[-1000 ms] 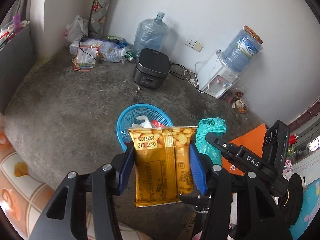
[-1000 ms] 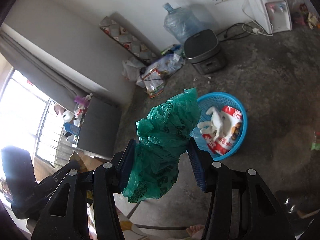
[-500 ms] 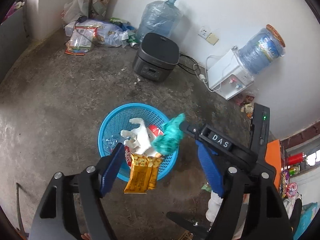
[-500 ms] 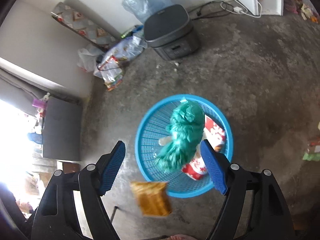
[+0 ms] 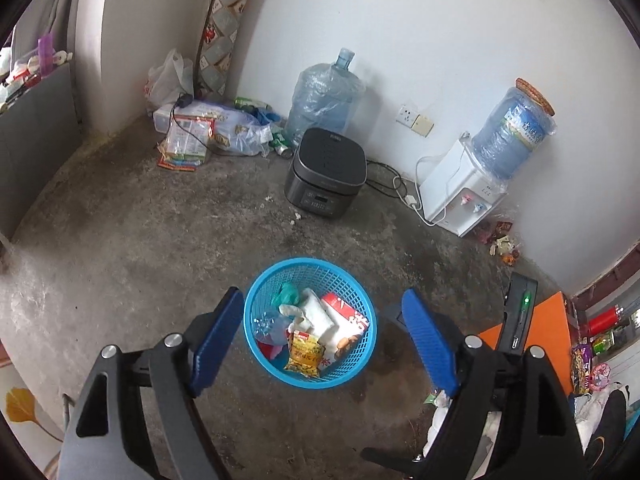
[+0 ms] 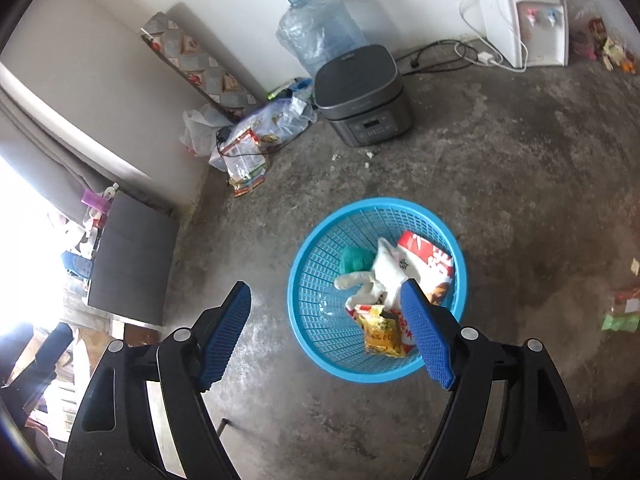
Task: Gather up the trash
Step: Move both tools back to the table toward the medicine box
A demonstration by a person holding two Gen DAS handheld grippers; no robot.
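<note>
Hovering above the floor (image 5: 120,248), the left gripper (image 5: 322,320) has its jaws wide and opening, nothing held between them. Right gripper (image 6: 326,320) — jaws wide, empty. Blue basket (image 5: 256,296) sits on the floor below both, holding the yellow packet (image 5: 305,354), green bag (image 5: 286,293), a white glove (image 6: 376,276) — and a red wrapper (image 5: 346,320).

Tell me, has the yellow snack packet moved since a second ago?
Yes. The yellow snack packet has left the left gripper, whose fingers are opening with nothing between them, and dropped into the blue basket on the floor.
</note>
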